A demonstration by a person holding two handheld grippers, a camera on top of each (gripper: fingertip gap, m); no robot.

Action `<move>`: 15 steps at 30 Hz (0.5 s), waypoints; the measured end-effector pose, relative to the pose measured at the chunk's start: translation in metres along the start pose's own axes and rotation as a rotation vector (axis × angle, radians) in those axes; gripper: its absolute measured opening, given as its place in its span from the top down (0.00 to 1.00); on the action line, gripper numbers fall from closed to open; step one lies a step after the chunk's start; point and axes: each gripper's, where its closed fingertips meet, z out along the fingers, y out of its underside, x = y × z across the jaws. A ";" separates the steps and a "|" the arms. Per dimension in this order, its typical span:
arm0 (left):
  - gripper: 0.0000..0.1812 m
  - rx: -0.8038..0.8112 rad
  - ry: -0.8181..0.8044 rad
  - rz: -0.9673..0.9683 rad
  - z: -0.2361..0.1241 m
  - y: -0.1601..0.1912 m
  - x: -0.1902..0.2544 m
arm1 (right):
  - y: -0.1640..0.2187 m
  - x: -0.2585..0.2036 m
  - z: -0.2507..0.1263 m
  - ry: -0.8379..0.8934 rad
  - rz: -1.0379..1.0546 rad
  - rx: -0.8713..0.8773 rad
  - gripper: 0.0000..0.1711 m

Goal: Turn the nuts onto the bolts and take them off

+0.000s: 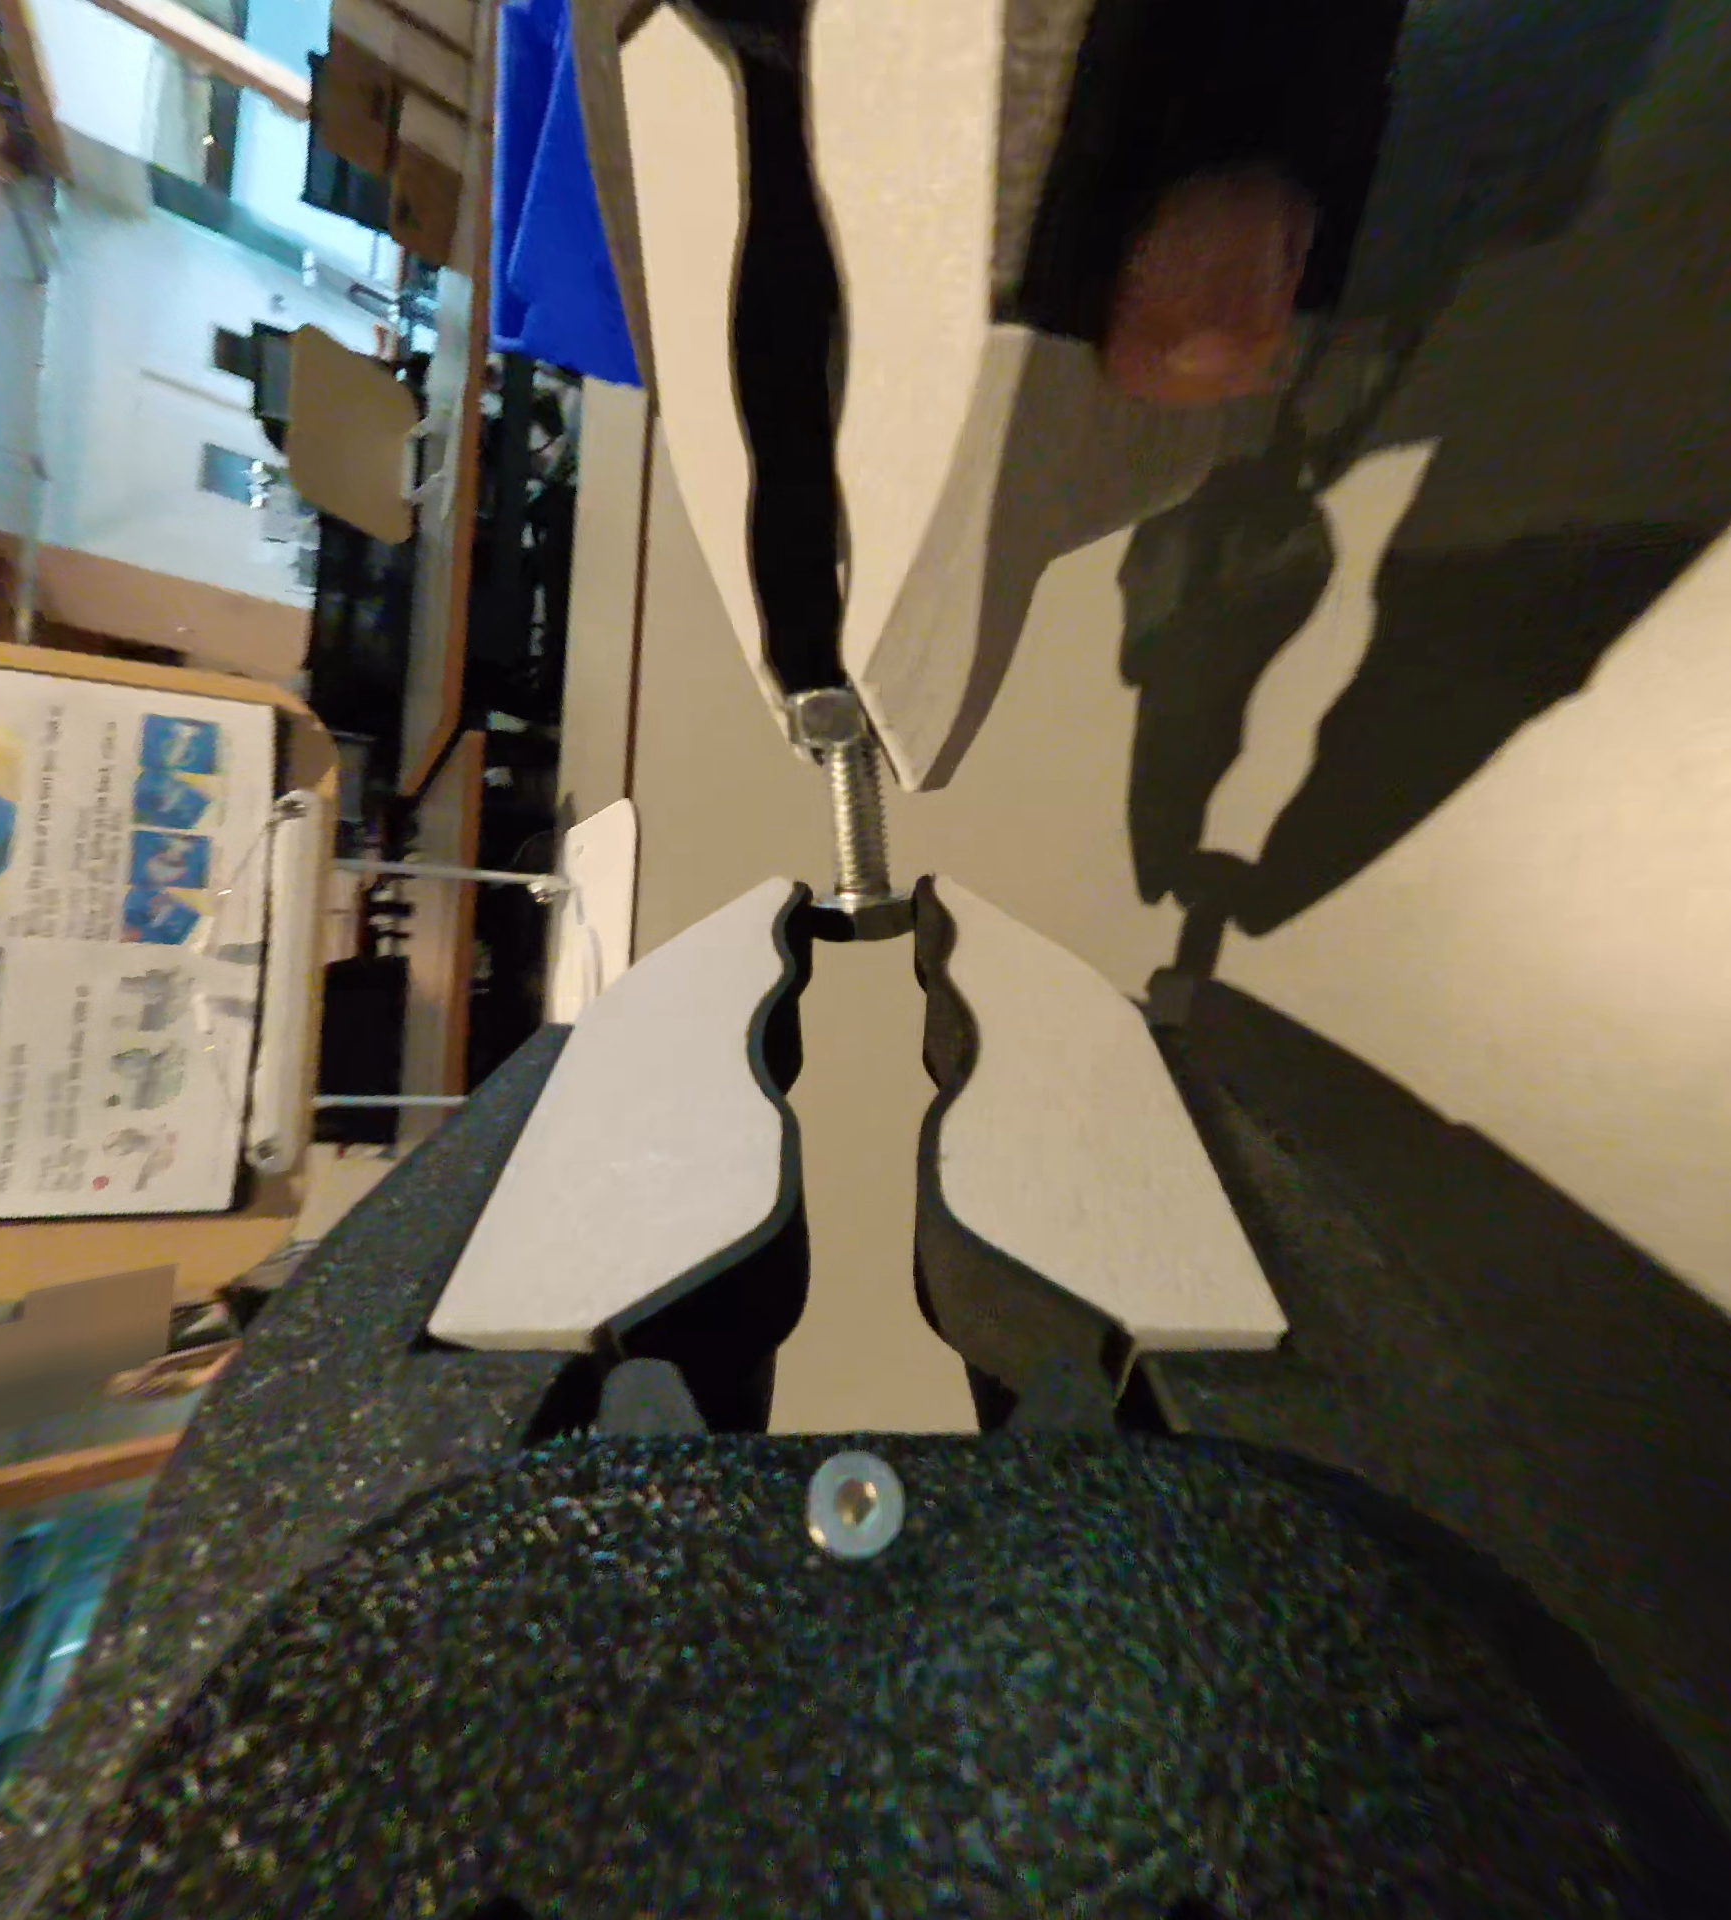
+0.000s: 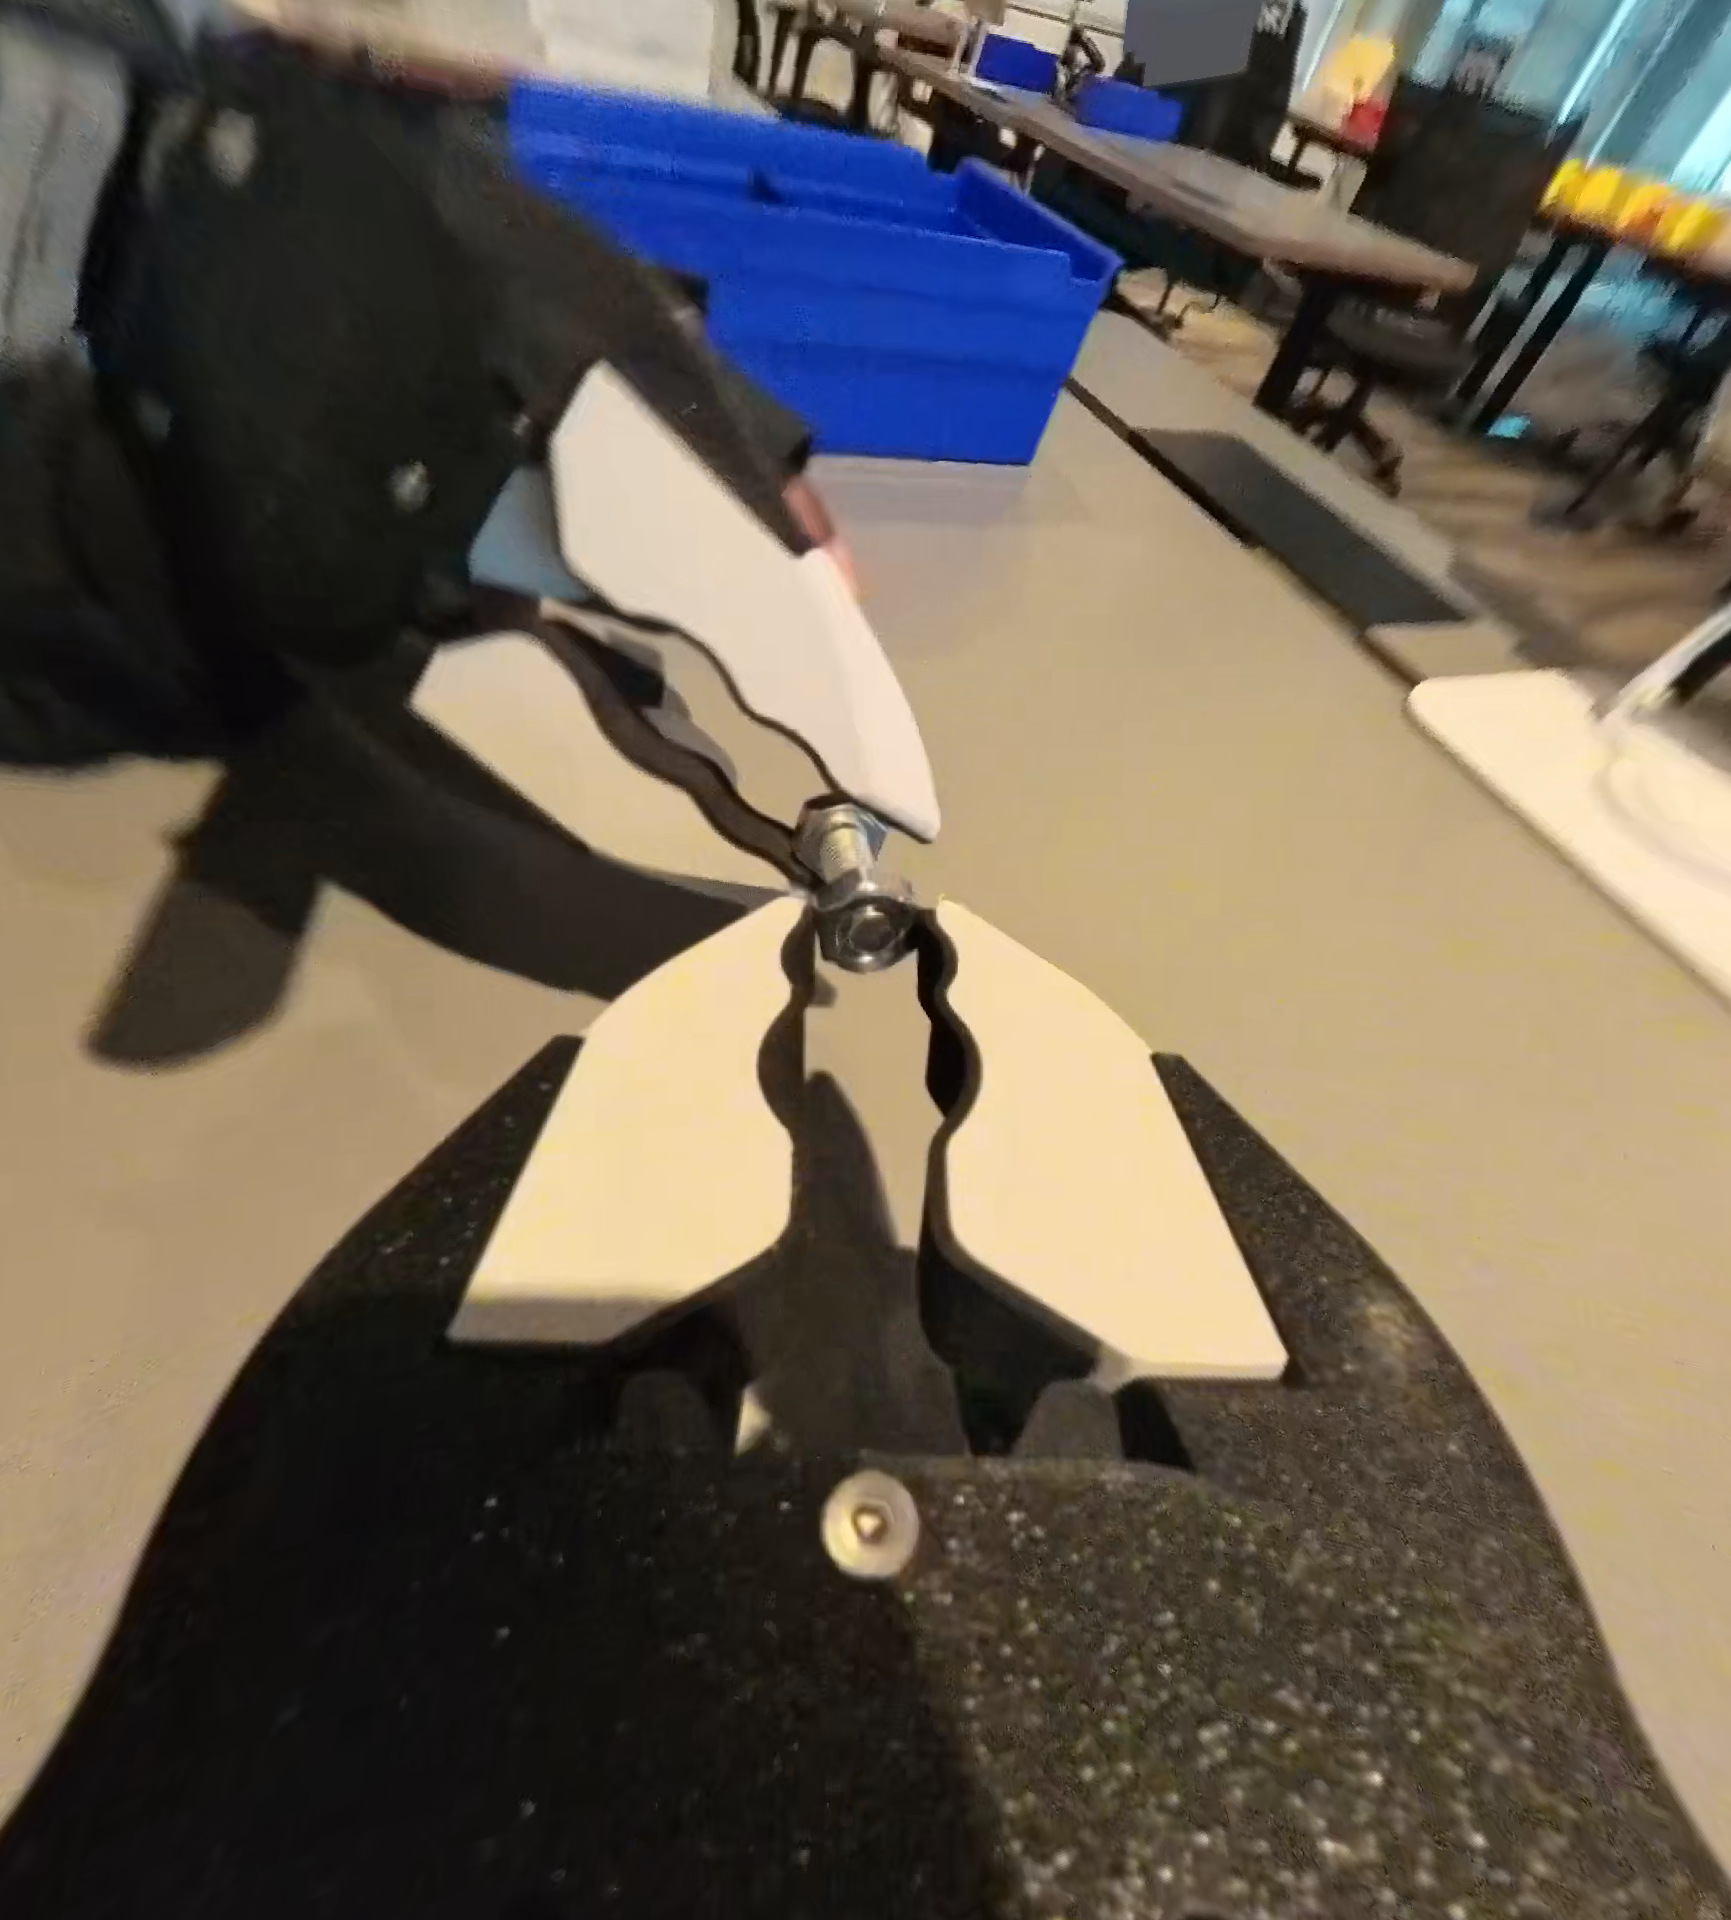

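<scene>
Nearest in the left wrist view, the left gripper [image 1: 861,914] is pinching the hexagonal head of a silver bolt [image 1: 853,831] between its nearly closed fingertips, holding the bolt in the air above the grey bench [image 2: 1204,727]. At the far end of the threaded shaft, the right gripper [image 1: 835,717] is clamping its tips around a nut [image 1: 825,715] that is sitting on the bolt. Farther off, blue bins [image 2: 840,281] are standing toward the bench's far edge, with a white stand base [image 2: 1650,831] lying off to the right.

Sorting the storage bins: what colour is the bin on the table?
Blue bin, clearest in the right wrist view.
</scene>
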 end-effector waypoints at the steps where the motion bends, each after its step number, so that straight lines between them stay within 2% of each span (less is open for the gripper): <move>1: 0.90 -0.011 -0.015 0.009 0.000 0.001 -0.002 | -0.001 0.001 0.001 -0.023 0.093 0.020 0.89; 4: 0.90 0.007 -0.011 -0.029 0.000 -0.001 -0.004 | -0.005 0.003 0.000 -0.100 0.262 0.092 0.88; 6: 0.90 0.032 0.006 -0.079 -0.001 -0.002 -0.004 | -0.009 0.008 -0.004 -0.093 0.263 0.125 0.79; 9: 0.90 0.100 0.065 -0.176 -0.003 -0.006 -0.003 | -0.011 0.014 -0.011 -0.035 0.124 0.118 0.72; 15: 0.90 0.130 0.165 -0.222 -0.004 -0.004 0.007 | -0.005 0.001 -0.012 0.029 -0.244 0.032 0.75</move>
